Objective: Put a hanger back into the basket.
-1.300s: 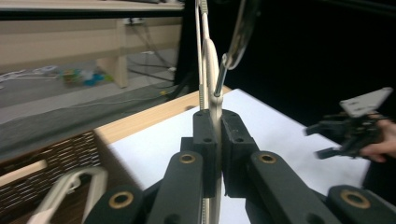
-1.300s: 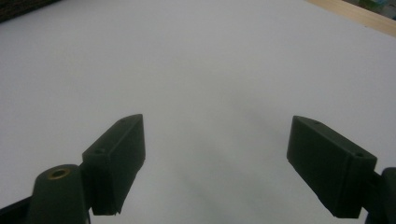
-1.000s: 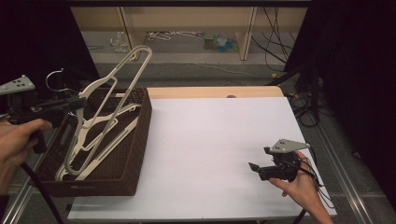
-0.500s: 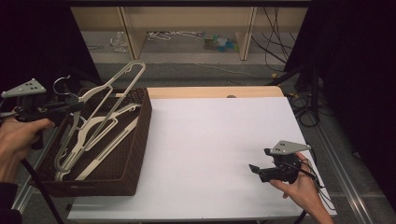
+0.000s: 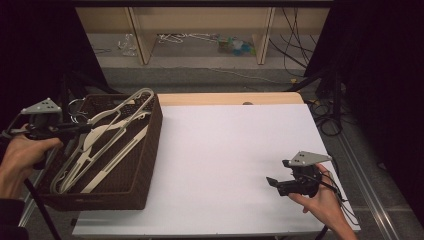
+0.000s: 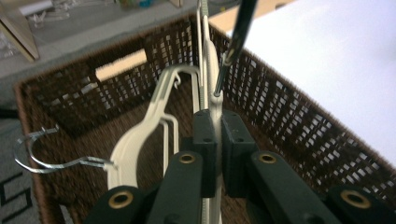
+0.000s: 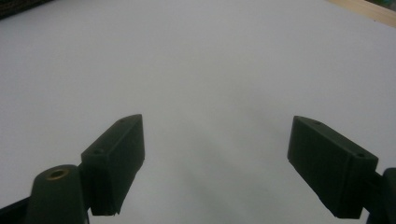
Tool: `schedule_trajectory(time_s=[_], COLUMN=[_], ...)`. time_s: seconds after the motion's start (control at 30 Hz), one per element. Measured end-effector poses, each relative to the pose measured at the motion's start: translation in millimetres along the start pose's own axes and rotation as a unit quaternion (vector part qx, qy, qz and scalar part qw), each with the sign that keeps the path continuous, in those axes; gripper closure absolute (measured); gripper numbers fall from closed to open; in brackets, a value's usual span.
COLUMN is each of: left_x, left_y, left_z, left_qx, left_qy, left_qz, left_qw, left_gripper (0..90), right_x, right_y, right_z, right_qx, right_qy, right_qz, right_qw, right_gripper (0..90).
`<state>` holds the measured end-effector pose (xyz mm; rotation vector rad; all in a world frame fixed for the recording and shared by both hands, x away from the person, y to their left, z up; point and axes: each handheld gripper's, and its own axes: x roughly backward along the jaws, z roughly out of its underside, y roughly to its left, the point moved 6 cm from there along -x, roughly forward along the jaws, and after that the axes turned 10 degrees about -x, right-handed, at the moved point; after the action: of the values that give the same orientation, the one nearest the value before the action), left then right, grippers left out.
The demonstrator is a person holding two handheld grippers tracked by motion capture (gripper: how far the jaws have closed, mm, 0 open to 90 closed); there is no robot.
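Left tool [image 5: 82, 128]: black body w/ grey three-cornered plate on top, small dark holes in the plate. Black cable trails from it down past the hand [image 5: 22, 160]. In left gripper view [image 6: 212, 140], two black jaw blocks, squared off, small screw holes in the top faces; black link arms behind w/ brass-coloured rivets at the pivots.

Right tool [image 5: 274, 181]: same build, black, grey triangular plate w/ dark dots, thin black cable looping behind the hand [image 5: 322, 202]. In right gripper view [image 7: 215, 163], black rectangular pads, matte, small pin holes near the top edges; one brass rivet at lower left.

Dark sleeve edge at the left forearm, bottom corner of high view.
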<state>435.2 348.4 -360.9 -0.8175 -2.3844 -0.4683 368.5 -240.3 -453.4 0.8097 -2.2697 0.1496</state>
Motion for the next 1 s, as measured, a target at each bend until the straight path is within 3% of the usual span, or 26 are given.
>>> schedule_trajectory(time_s=[0.17,0.3,0.5,0.57,0.6,0.63,0.67,0.7,0.77,0.83,0.9,0.97,1.0], left_x=[-14.6,-23.9,-40.4,-45.3,-48.7,-48.7,-49.7,-51.9,-49.7,-49.6,-50.1,-49.4,-48.8], left_y=[-3.1,-4.4,-2.8,-0.9,2.0,2.0,3.2,4.5,10.1,15.6,19.3,21.6,22.7], left_z=[12.8,18.3,24.4,26.5,28.2,28.2,28.7,28.9,32.9,37.4,41.4,46.5,48.5], left_qx=[0.013,0.004,0.006,0.017,0.026,0.026,0.034,0.047,0.035,0.055,0.071,0.079,0.083], left_qy=[0.025,0.044,0.059,0.060,0.057,0.057,0.055,0.048,0.067,0.072,0.070,0.072,0.072], left_qz=[0.015,0.019,0.013,0.001,-0.021,-0.021,-0.034,-0.054,-0.072,-0.096,-0.112,-0.113,-0.121], left_qw=[0.9995,0.9988,0.9982,0.9980,0.9978,0.9978,0.9973,0.9963,0.9945,0.9913,0.9887,0.9877,0.9865], left_gripper=[85.5,85.4,85.2,84.3,83.9,83.1,83.1,82.4,80.7,78.4,72.7,71.5,66.1], right_x=[-0.9,-1.6,-1.1,-1.2,-1.3,-1.3,-1.8,-2.0,-1.7,-1.8,-1.9,-1.9,-1.7], right_y=[-0.4,-0.6,-0.2,-0.4,-0.4,-0.4,-0.8,-0.5,0.3,0.9,1.8,1.7,1.7], right_z=[-0.2,0.2,0.1,0.1,0.2,0.2,-0.1,-0.2,0.6,1.0,1.8,1.8,1.5], right_qx=[0.006,0.011,0.011,0.011,0.013,0.013,0.016,0.015,0.011,0.008,0.007,0.007,0.006], right_qy=[-0.003,-0.001,-0.002,-0.003,-0.002,-0.002,-0.004,-0.006,0.000,0.002,0.007,0.007,0.006], right_qz=[0.001,-0.001,-0.002,-0.001,-0.002,-0.002,-0.002,-0.002,-0.002,-0.004,-0.007,-0.006,-0.006], right_qw=[1.0000,0.9999,0.9999,0.9999,0.9999,0.9999,0.9999,0.9999,0.9999,1.0000,0.9999,0.9999,0.9999], right_gripper=[19.6,19.7,19.6,19.6,19.6,19.6,19.6,19.6,19.6,19.7,19.7,19.7,19.7])
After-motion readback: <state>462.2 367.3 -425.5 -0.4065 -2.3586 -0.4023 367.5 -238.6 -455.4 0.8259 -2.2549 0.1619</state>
